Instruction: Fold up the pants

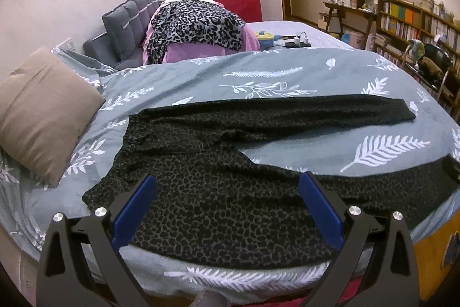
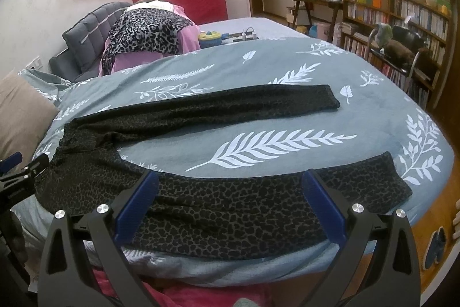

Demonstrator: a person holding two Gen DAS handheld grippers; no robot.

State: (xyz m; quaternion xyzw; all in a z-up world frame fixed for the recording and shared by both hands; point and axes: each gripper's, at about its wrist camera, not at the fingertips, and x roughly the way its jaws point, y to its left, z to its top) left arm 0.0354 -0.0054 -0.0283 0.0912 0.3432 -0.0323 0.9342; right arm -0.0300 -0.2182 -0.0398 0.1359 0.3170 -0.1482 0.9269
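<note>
Dark leopard-print pants (image 1: 218, 177) lie flat on the grey leaf-print bed cover (image 1: 287, 71), waistband to the left, both legs spread apart and running right. My left gripper (image 1: 227, 180) hovers open over the hip part near the front edge. In the right wrist view the same pants (image 2: 230, 209) show their near leg along the bed's front edge, and my right gripper (image 2: 231, 179) hangs open above that leg with nothing between its blue fingers (image 2: 135, 206). The left gripper (image 2: 17, 174) shows at the left margin of that view.
A tan pillow (image 1: 43, 117) lies left of the waistband. A pile of leopard and pink fabric (image 1: 195, 28) sits on a grey padded seat behind the bed. Bookshelves (image 2: 396, 10), a desk and a chair stand at the right. Small items (image 2: 227, 36) rest on the far bed.
</note>
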